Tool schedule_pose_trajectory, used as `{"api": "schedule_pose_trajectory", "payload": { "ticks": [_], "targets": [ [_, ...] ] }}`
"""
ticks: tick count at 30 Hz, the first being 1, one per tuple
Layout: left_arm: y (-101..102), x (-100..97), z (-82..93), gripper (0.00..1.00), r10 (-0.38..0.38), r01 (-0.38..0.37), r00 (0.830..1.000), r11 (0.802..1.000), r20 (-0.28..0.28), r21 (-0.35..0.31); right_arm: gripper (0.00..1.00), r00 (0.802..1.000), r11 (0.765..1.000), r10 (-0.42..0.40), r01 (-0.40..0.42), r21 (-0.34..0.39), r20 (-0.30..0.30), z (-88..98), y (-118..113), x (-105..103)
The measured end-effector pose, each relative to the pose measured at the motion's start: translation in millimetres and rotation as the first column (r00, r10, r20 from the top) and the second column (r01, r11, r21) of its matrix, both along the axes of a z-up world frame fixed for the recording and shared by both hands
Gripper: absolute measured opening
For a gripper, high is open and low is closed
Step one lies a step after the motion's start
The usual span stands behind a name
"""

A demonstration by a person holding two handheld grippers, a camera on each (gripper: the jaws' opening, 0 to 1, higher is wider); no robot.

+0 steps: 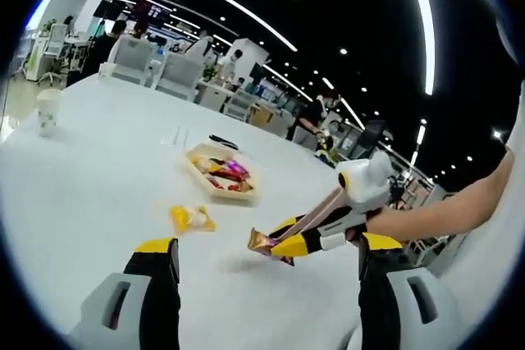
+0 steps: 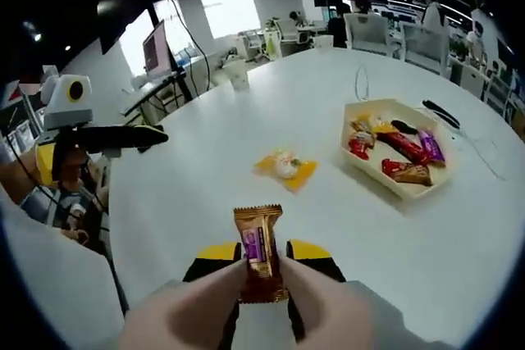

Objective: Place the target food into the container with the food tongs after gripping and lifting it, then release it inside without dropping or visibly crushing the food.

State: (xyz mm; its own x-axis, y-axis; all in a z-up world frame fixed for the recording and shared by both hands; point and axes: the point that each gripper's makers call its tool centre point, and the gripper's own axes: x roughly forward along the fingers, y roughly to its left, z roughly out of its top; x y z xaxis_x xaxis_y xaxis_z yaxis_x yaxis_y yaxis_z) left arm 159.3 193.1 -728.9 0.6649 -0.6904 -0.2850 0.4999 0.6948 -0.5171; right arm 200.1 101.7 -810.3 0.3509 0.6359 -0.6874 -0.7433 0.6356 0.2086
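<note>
My right gripper [image 2: 262,250] is shut on the beige food tongs [image 2: 221,284]. The tongs pinch a brown wrapped snack bar [image 2: 258,245] just above the white table. In the left gripper view that bar [image 1: 261,241] hangs at the tong tips, with the right gripper [image 1: 287,237] reaching in from the right. My left gripper [image 1: 268,245] stands open, its jaws wide apart on either side. A cream container tray [image 2: 348,138] holding several wrapped snacks lies farther on, also visible as the tray [image 1: 201,176]. The left gripper [image 2: 156,137] hovers at the left.
A yellow wrapped candy [image 2: 285,165] lies loose between the bar and the tray, also seen as the candy [image 1: 190,219]. A paper cup [image 1: 47,111] stands far left. A black pen [image 2: 443,112] and a thin cable [image 2: 358,84] lie beyond the tray. A person's forearm [image 1: 443,211] enters from the right.
</note>
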Motion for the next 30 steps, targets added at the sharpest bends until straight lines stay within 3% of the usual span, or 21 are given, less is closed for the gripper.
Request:
{"api": "schedule_pose_trajectory", "payload": {
  "ticks": [4, 16, 30],
  "targets": [
    [1.0, 1.2, 3.7, 0.9, 0.007, -0.007, 1.0, 1.0, 0.009, -0.003, 0.21, 1.0, 1.0, -0.003, 0.003, 0.002, 0.001, 2.1, -3.3, 1.4],
    [2.1, 1.9, 11.0, 0.9, 0.007, -0.007, 0.999, 1.0, 0.032, -0.002, 0.21, 0.989, 0.996, 0.086, -0.087, -0.003, 0.119, 35.7, 9.4, -1.6],
    [-2.5, -7.4, 14.9, 0.9, -0.011, 0.011, 0.999, 1.0, 0.045, 0.006, 0.21, 0.984, 0.996, 0.08, -0.083, 0.012, 0.16, 57.0, 6.6, -9.3]
  ]
}}
